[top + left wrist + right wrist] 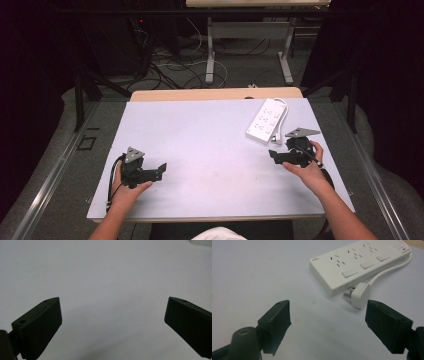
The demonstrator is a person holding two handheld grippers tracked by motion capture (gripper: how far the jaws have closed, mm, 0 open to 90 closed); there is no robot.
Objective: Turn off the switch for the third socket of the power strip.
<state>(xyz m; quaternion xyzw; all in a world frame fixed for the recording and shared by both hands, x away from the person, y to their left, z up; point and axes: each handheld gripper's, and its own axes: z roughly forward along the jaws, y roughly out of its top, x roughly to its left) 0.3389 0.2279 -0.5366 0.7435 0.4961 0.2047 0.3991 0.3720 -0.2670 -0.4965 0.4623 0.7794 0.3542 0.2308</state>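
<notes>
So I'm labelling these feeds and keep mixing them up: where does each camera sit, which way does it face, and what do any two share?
High view: above the person's side, facing forward and down on the table; forearms, left tool and right tool show.
Left gripper view: rides the left tool, looking along its open jaws at bare tabletop.
Right gripper view: rides the right tool, facing the power strip and its plug.
Shared: high and right gripper views both show the power strip.

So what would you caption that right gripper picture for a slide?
Open right gripper above the table, facing a white power strip whose own plug lies beside it, unplugged.
</notes>
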